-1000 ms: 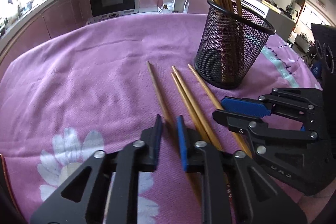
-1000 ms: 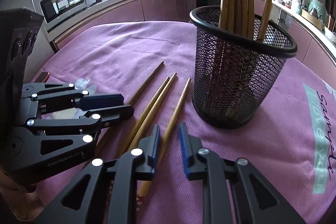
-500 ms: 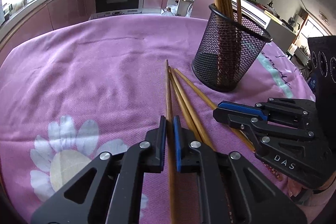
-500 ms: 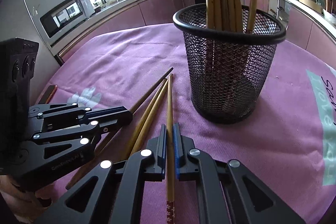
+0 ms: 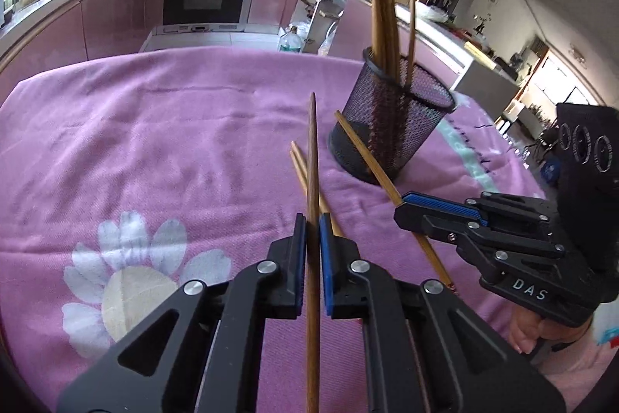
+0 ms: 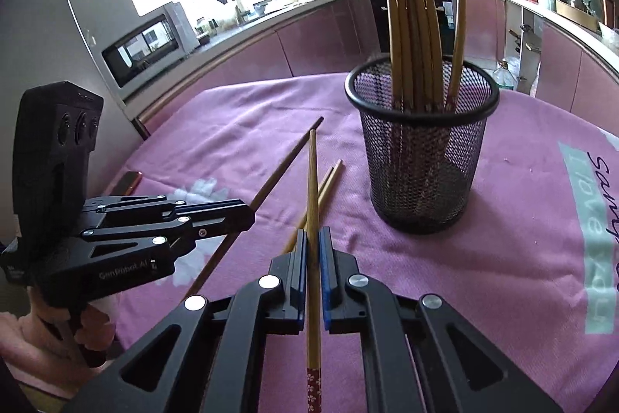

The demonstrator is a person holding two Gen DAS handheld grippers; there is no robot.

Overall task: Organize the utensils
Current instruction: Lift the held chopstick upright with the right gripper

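Both my tools, the left tool (image 5: 312, 231) and the right tool (image 6: 313, 244), have just clamped a chopstick each, the dark chopstick (image 5: 312, 149) and the light chopstick (image 6: 312, 180), and lifted them off the table (image 5: 154, 149), ready for the mesh holder (image 6: 421, 157)

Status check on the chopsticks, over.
Left gripper shut on dark chopstick. Right gripper shut on light chopstick. Two chopsticks left on cloth. Mesh cup unobstructed.
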